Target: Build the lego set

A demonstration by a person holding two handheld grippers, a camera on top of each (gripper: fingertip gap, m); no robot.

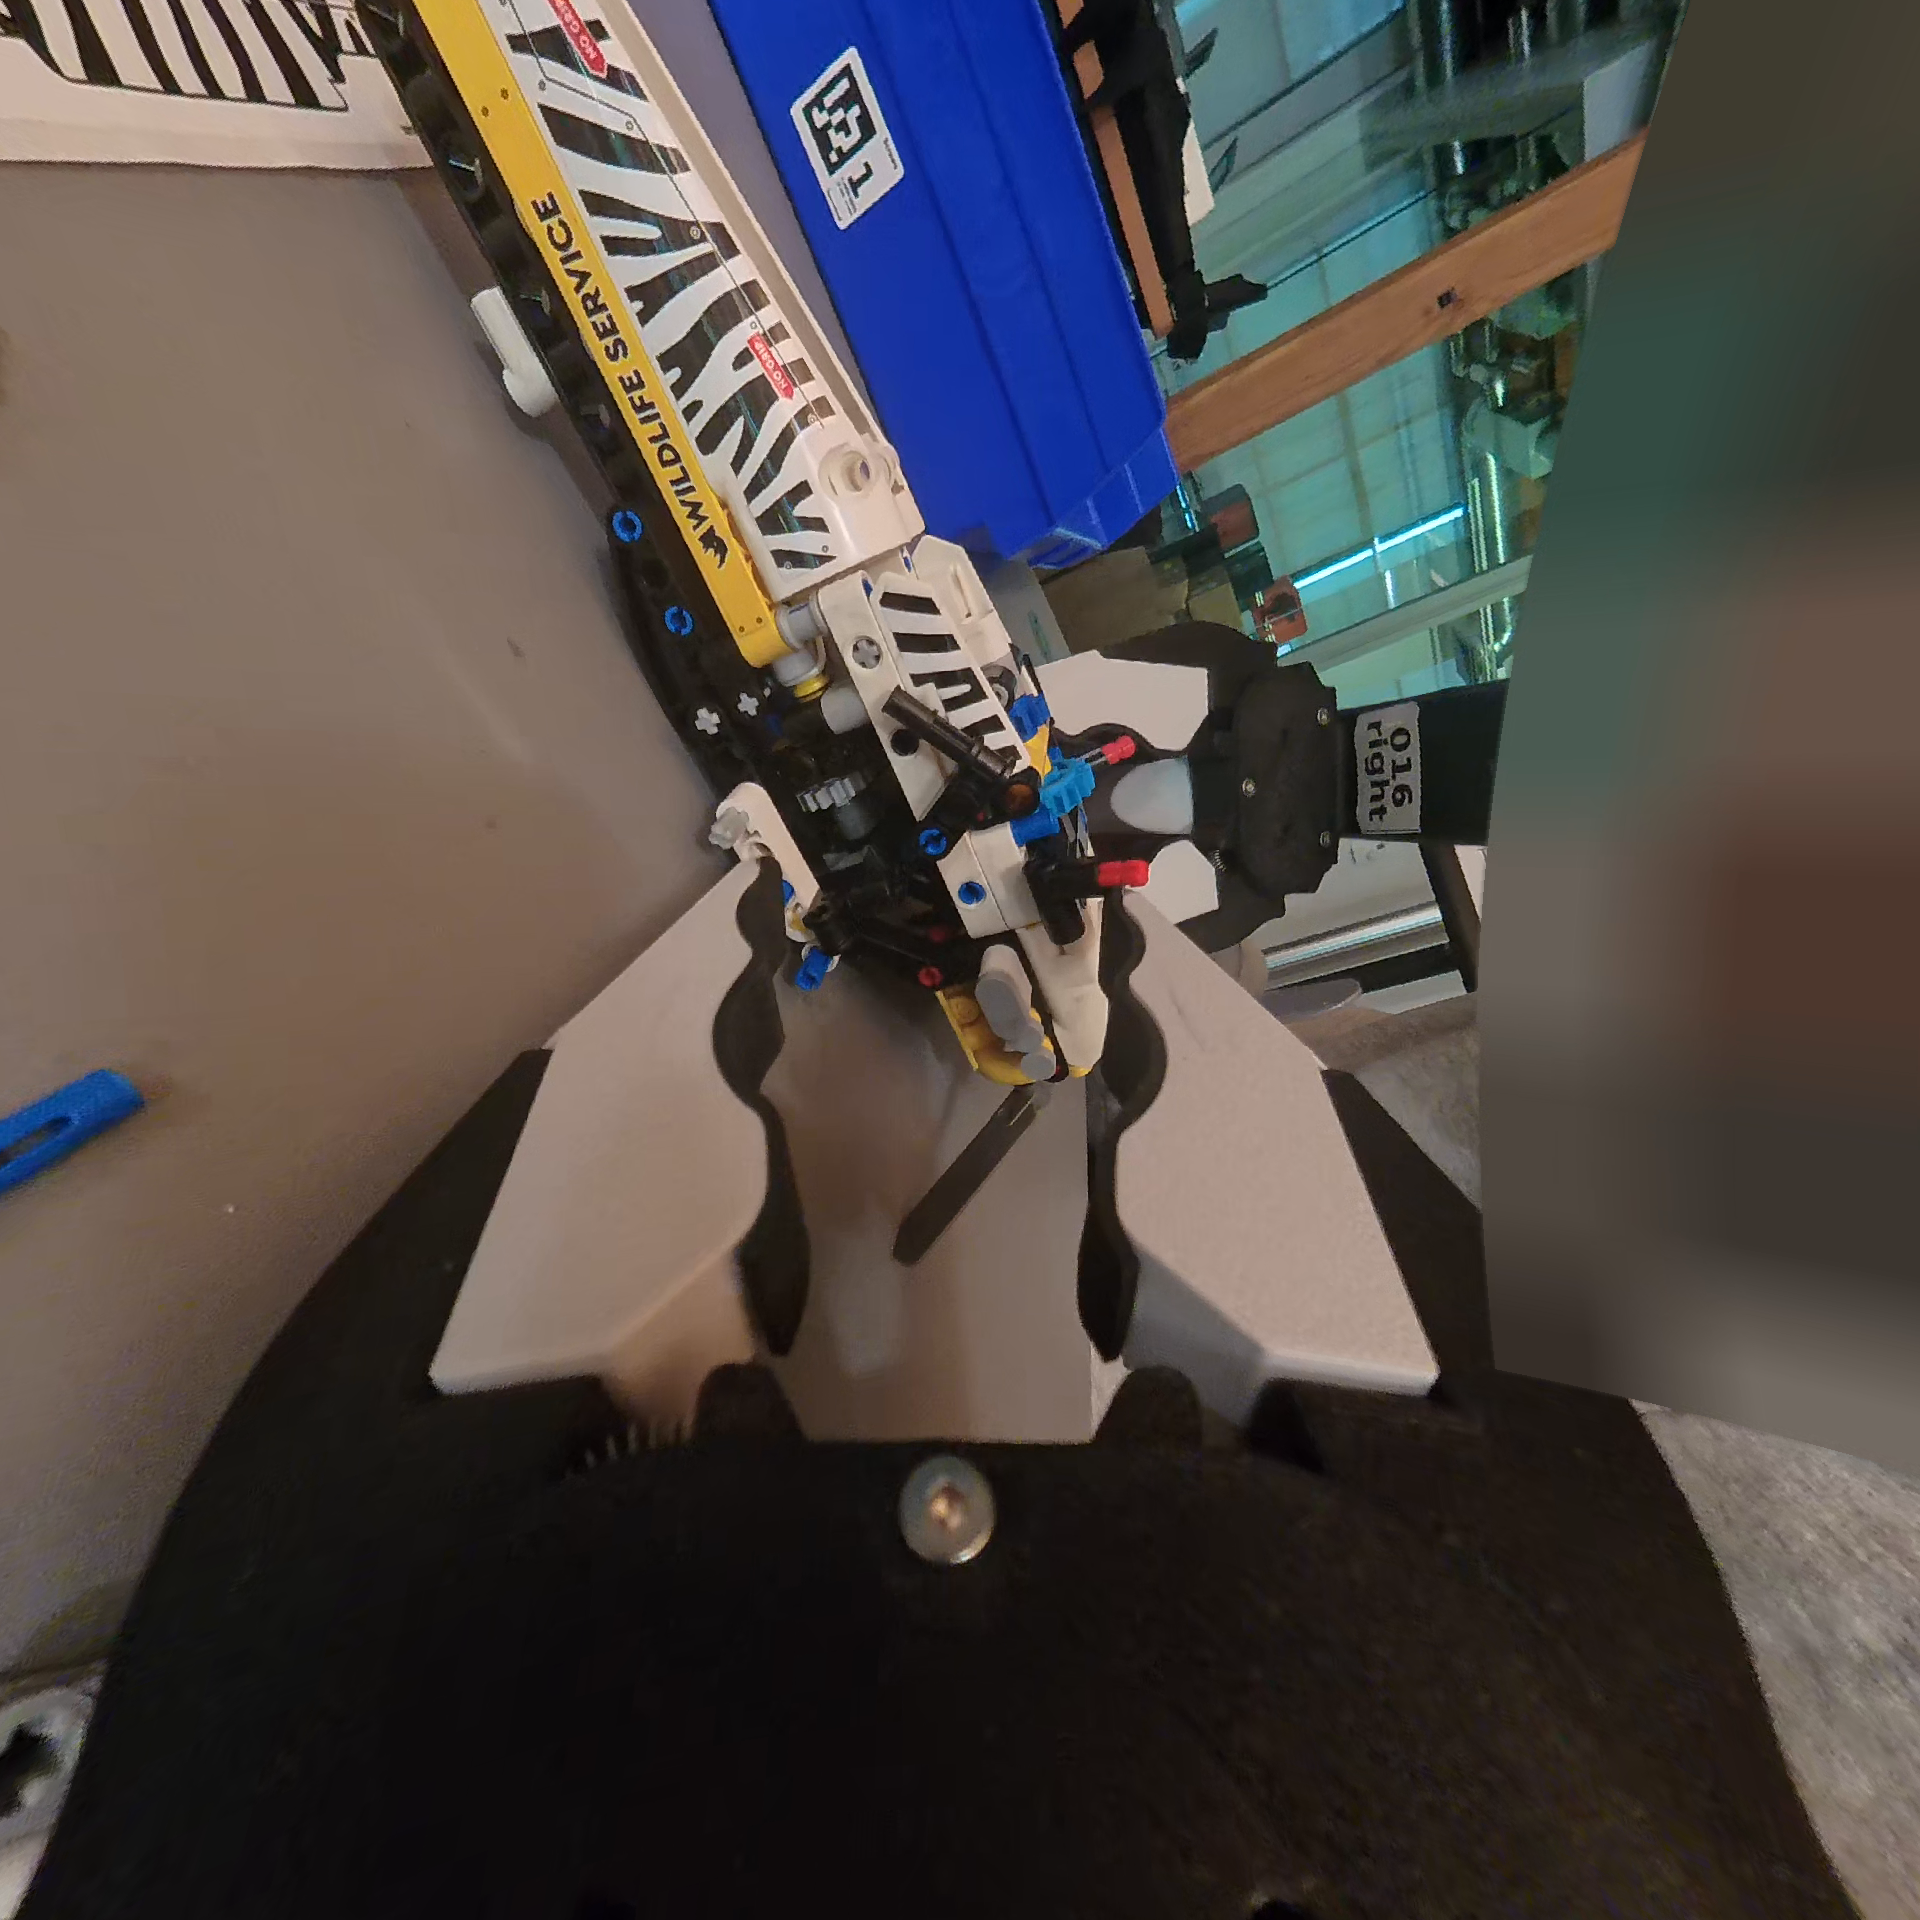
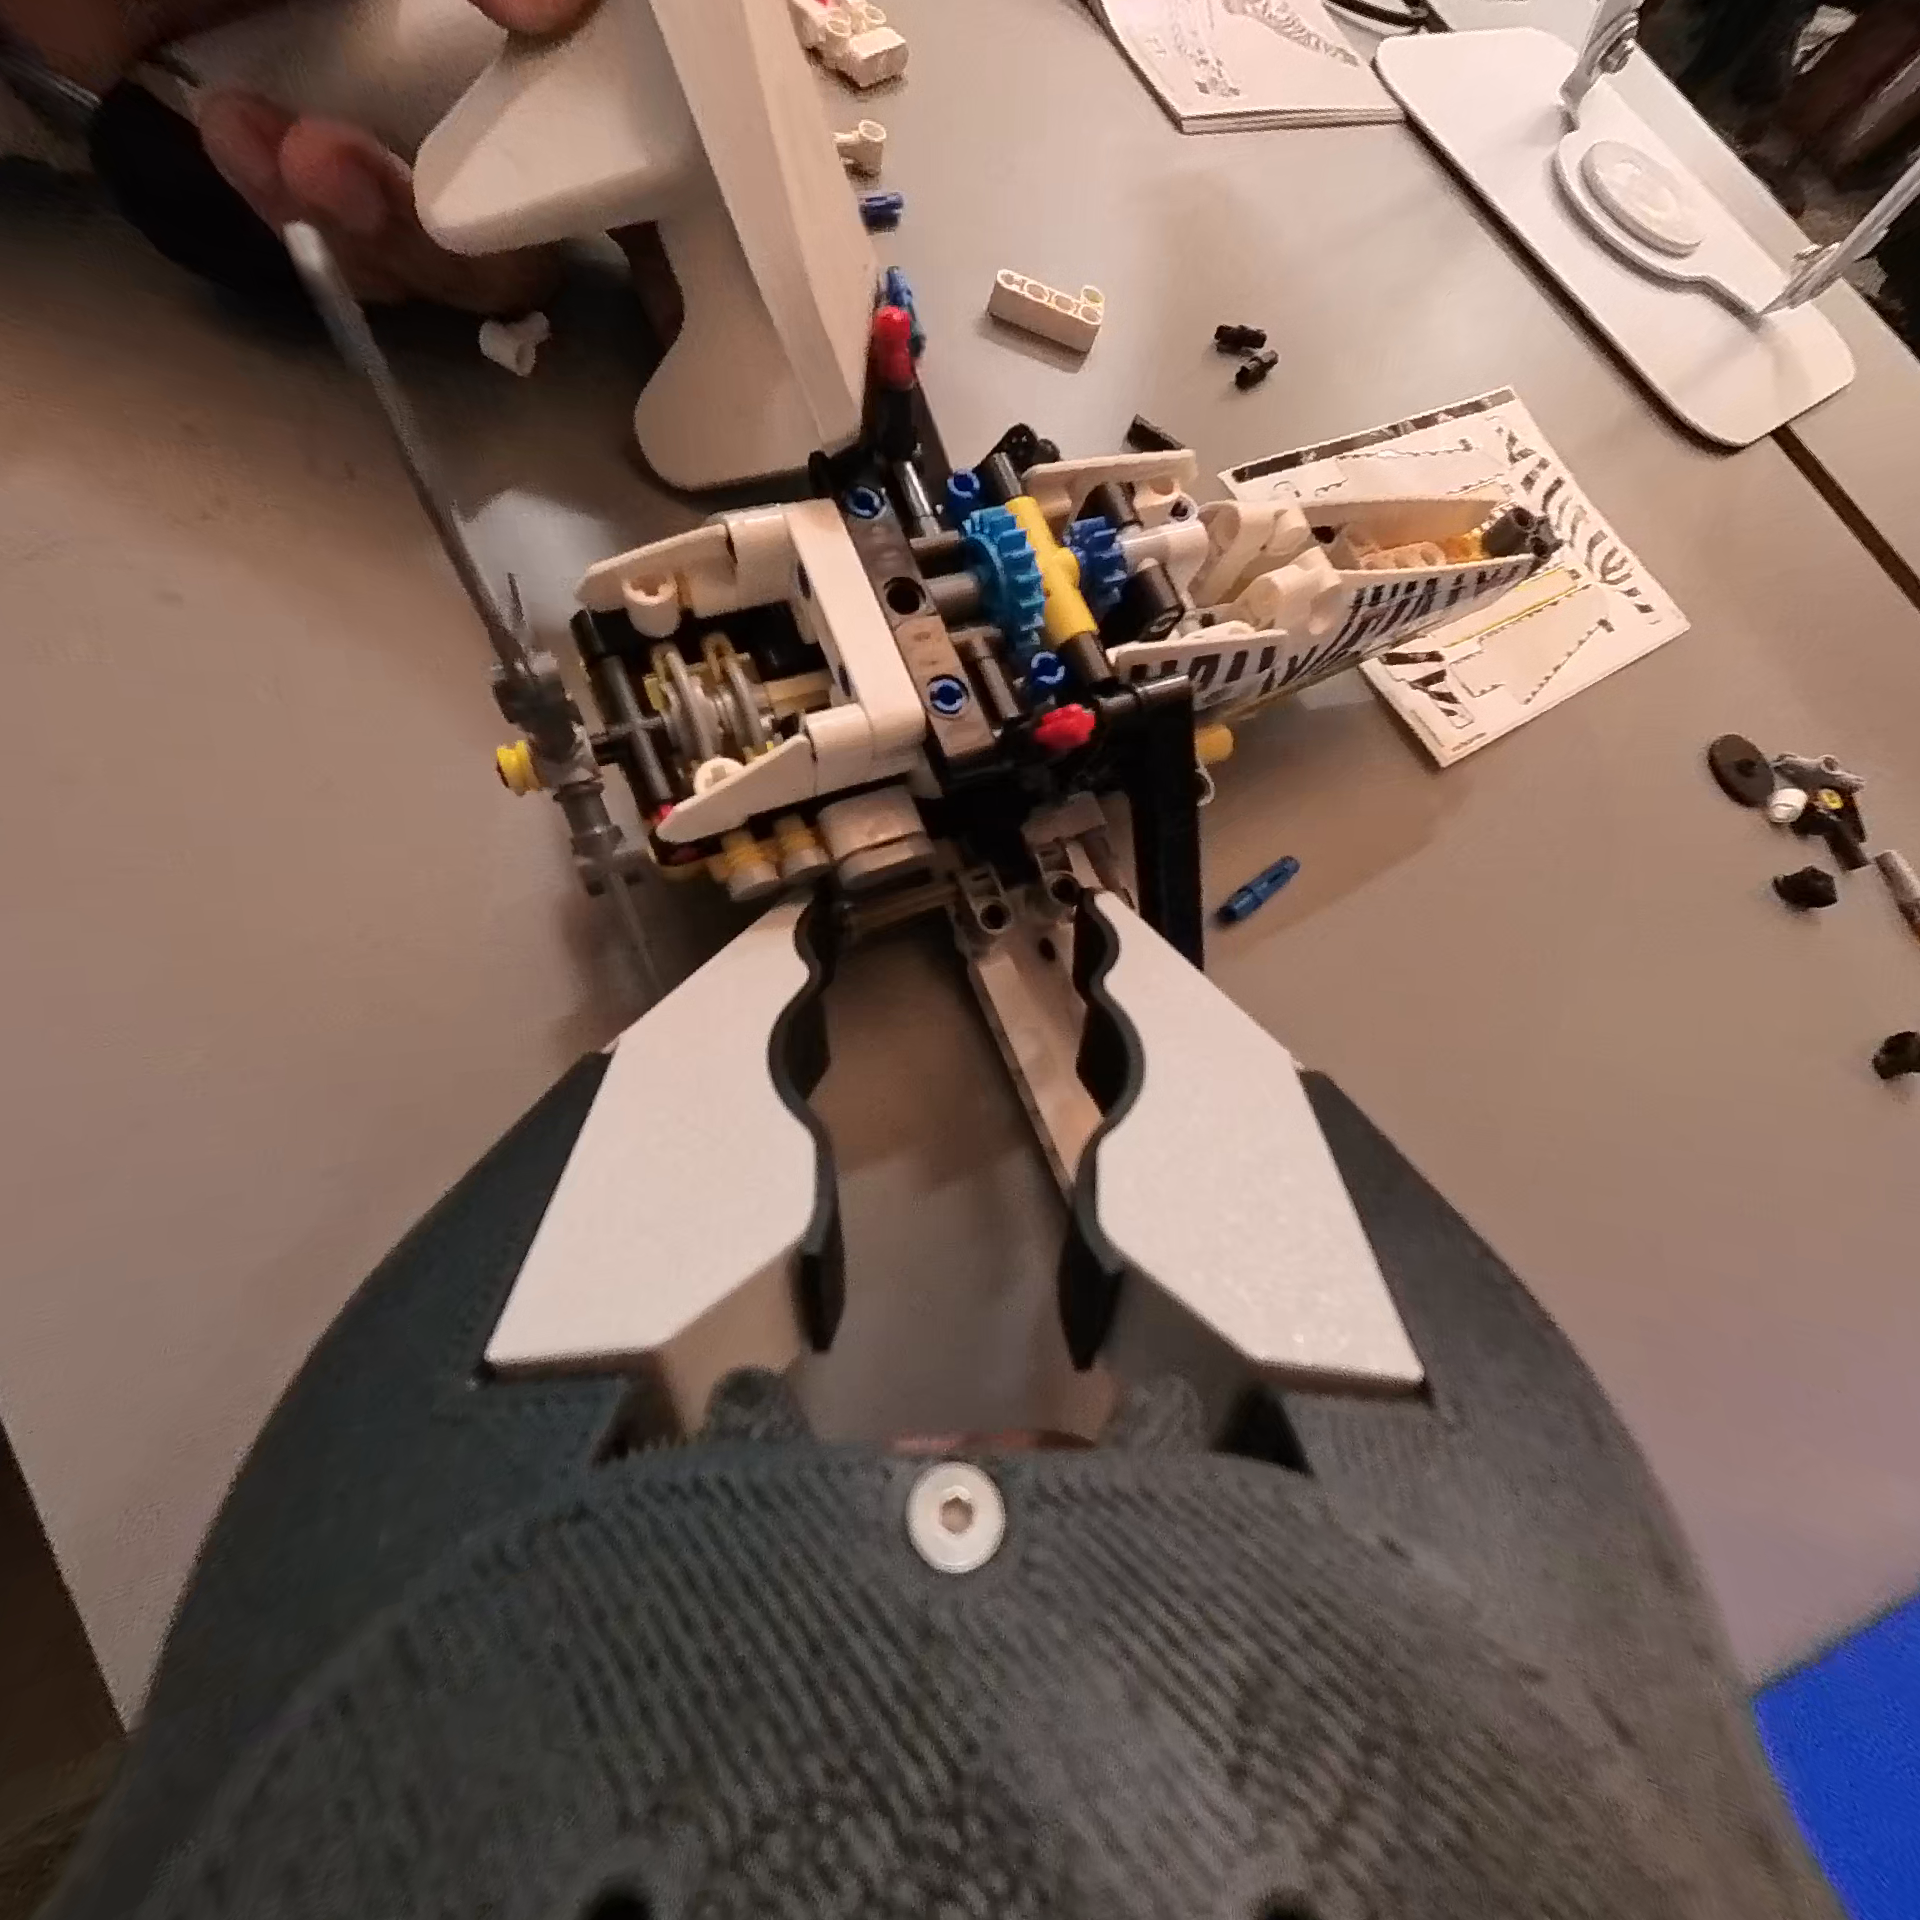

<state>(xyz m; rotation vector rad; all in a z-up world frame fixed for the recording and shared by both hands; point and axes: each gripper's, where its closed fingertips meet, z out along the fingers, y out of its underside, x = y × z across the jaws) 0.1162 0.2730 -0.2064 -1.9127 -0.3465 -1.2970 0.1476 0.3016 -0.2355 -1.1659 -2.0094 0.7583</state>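
The lego model (image 1: 883, 665) is a white helicopter-like body with zebra stripes, a yellow side beam and black, blue and red pins. My left gripper (image 1: 940, 925) is shut on one end of it. My right gripper (image 1: 1153, 790) meets the model from the far side. In the right wrist view the model (image 2: 883, 644) lies crosswise above the table, showing blue gears and grey gears. My right gripper (image 2: 956, 925) is shut on its underside, with a grey beam (image 2: 1039, 1018) along its right finger. The left gripper's white fingers (image 2: 727, 208) hold the model's far side. A thin grey rod (image 2: 416, 436) sticks out at the left.
A blue bin (image 1: 935, 260) stands behind the model. On the grey table (image 2: 260, 831) lie a sticker sheet (image 2: 1455, 644), a booklet (image 2: 1247, 62), a white beam (image 2: 1044, 307), black pins (image 2: 1247, 348), a blue pin (image 2: 1257, 873), small parts (image 2: 1818, 800) and a white stand base (image 2: 1621, 239). A hand (image 2: 312, 177) shows at top left. There is about 6 cm between the tips of the two grippers. My right gripper's tips are some 6 cm from the blue pin (image 2: 1257, 873).
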